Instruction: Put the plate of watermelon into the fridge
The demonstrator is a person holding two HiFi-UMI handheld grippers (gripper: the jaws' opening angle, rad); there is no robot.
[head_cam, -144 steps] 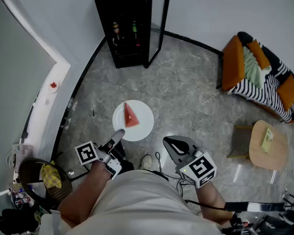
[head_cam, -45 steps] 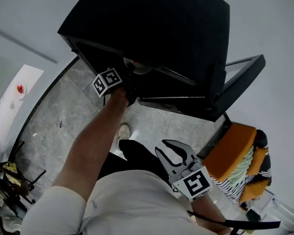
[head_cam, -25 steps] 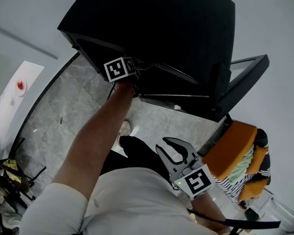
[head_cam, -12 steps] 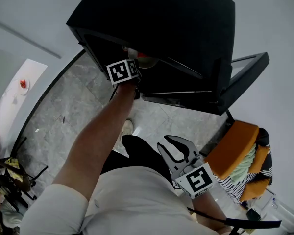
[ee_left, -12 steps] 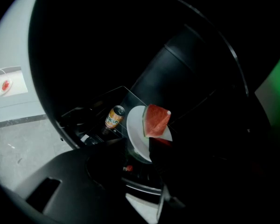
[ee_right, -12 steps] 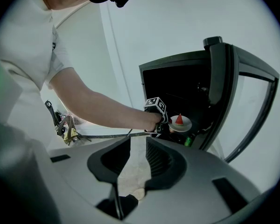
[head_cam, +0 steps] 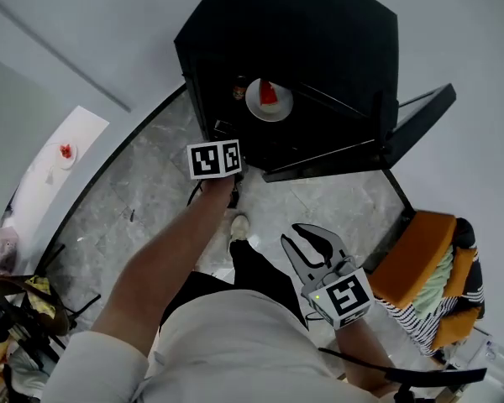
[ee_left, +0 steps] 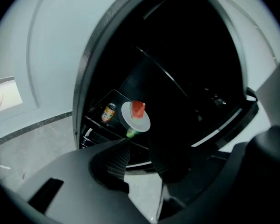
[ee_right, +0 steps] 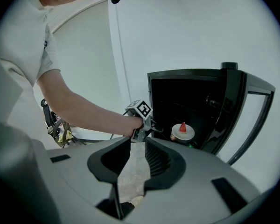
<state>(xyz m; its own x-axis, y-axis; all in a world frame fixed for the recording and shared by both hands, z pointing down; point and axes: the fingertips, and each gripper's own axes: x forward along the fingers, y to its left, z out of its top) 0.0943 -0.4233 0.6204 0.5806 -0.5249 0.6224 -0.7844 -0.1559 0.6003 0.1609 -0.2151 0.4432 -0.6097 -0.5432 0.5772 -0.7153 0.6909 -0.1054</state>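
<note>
One plate point(head_cam: 259, 110), one watermelon slice point(head_cam: 269, 93) in fridge point(head_cam: 319, 32); left gripper point(ee_left: 140, 148) just opened wide, right gripper point(ee_right: 137, 146) wide.

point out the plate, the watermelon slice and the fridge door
plate point(head_cam: 275, 112) head view, bare white rim beside the slice
watermelon slice point(head_cam: 269, 93) head view, red flesh
fridge door point(ee_right: 234, 111) right gripper view, thick black frame

One black fridge point(head_cam: 319, 49) is standing with its one door point(head_cam: 393, 133) hanging open. It is holding one white plate point(head_cam: 281, 109), one watermelon slice point(head_cam: 269, 93) and two drink cans, an orange can point(ee_left: 108, 112) and a green can point(ee_left: 130, 133). Two tools are showing, the left tool point(ee_left: 139, 146) and the right tool point(ee_right: 137, 146), while one orange armchair point(head_cam: 424, 263) and one shoe point(head_cam: 238, 225) are sitting on the floor point(head_cam: 151, 191).
</note>
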